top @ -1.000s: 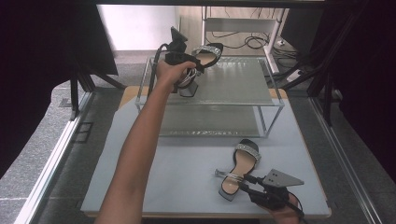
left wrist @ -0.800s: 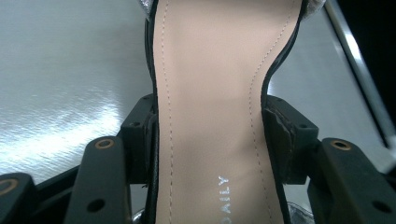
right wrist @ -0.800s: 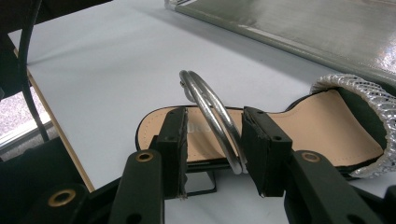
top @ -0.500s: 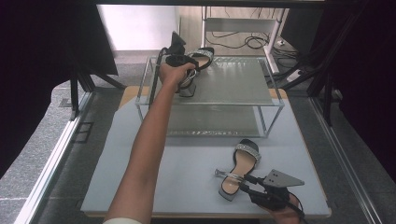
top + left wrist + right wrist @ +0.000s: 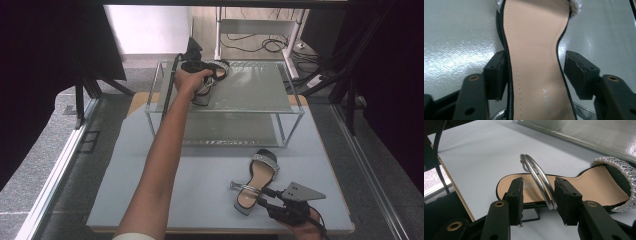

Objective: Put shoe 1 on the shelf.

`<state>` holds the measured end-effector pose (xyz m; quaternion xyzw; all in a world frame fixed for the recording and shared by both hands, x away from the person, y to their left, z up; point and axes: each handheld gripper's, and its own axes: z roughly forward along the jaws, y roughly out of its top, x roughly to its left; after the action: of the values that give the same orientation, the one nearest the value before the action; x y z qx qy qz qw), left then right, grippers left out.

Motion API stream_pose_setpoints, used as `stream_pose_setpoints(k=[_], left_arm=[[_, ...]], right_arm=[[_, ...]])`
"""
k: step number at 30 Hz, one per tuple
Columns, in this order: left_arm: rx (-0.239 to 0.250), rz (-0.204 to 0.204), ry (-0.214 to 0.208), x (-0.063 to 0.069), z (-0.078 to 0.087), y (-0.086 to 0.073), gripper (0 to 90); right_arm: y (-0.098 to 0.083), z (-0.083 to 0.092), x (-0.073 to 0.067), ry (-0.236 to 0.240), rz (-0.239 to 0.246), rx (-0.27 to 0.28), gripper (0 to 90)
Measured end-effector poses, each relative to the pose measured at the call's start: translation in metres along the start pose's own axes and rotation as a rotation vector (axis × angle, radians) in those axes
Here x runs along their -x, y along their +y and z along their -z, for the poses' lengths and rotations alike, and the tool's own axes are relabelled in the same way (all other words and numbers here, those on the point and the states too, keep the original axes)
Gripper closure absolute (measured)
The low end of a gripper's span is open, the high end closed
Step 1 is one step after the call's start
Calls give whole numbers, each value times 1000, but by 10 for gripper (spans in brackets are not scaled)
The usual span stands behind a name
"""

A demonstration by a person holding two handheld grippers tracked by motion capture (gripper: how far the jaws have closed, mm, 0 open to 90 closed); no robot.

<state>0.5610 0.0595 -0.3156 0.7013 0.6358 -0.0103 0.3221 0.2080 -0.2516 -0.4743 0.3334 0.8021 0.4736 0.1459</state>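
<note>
From above, the person's left arm stretches far forward over the table, forearm nearly straight, hand wrapped round the left gripper (image 5: pixel 200 67) at the top shelf of the two-tier shoe rack (image 5: pixel 295 107). One sandal (image 5: pixel 212 80) lies on that upper shelf under the hand. The right hand stays low at the near edge of the white table (image 5: pixel 150 190), holding the right gripper (image 5: pixel 265 197) level, with its grey three-cornered plate up, at the heel end of the second sandal (image 5: pixel 255 182), which lies flat on the table in front of the rack. Two sandals, two grippers, one rack (cables lie on the floor beyond).

The left gripper view gives what the high view cannot: the tan insole of the shelf sandal (image 5: pixel 536 55) runs up between the two black jaws, over the shiny shelf surface. The left pad (image 5: pixel 496 72) sits against the black edge of the sole; the right pad (image 5: pixel 579 72) stands clear, a strip of shelf showing in the gap. The jaws have just been opening, with the sandal between them but not pinched.

The right gripper view looks along the table sandal (image 5: pixel 584 185) from its heel. Its silver ankle strap (image 5: pixel 536 177) arches up between the jaws, resting beside the right pad (image 5: pixel 565 200); the left pad (image 5: pixel 515 197) stands off, so the jaws are about half apart and clamp nothing. The silver toe band (image 5: pixel 621 170) shows at the far right.
</note>
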Motion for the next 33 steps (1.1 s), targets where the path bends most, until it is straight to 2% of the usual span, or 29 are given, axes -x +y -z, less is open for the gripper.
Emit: stream_pose_setpoints(k=[6,8,9,10,12,15,17,19,20,21,22,23,24,25,26,28,30,31,33], left_arm=[[15,12,-42,0,5,-1,234],[50,-2,-46,0,10,-1,212],[68,1,-65,0,13,-1,192],[68,1,-65,0,13,-1,186],[83,6,-93,-1,20,0,168],[90,-1,-99,-2,24,-1,168],[95,-18,-87,-2,30,-2,169],[106,-51,-99,0,42,-6,173],[106,-51,-99,0,42,-6,180],[110,-68,-94,1,46,-8,192],[129,-106,-99,4,57,-15,211],[160,-116,-105,5,62,-20,237],[175,-119,-130,5,66,-25,265],[175,-119,-130,5,66,-25,266],[170,-128,-161,4,69,-29,258],[161,-160,-159,2,76,-43,262],[161,-169,-168,0,79,-48,267],[140,-189,-215,-3,83,-59,269],[137,-201,-222,-5,85,-65,269]], right_arm=[[0,0,0,-2,3,0,589],[0,0,-1,-3,4,0,588],[0,0,-1,-2,2,2,589],[0,1,-1,-2,2,2,589],[1,1,-2,-2,2,3,588],[1,1,-2,-2,2,3,588],[1,0,-2,-1,0,3,588],[1,1,-2,-10,2,3,588],[1,1,-2,-10,2,3,588],[1,1,-2,-15,5,7,588],[1,1,-2,-18,5,8,588],[1,1,-2,-20,6,9,588],[1,1,-2,-21,7,9,589],[1,1,-2,-21,7,9,589],[2,1,-3,-24,5,10,589],[4,1,-6,-18,9,13,587],[4,1,-8,-12,11,16,585],[6,1,-12,-13,19,20,582],[6,1,-13,-16,23,19,579]])
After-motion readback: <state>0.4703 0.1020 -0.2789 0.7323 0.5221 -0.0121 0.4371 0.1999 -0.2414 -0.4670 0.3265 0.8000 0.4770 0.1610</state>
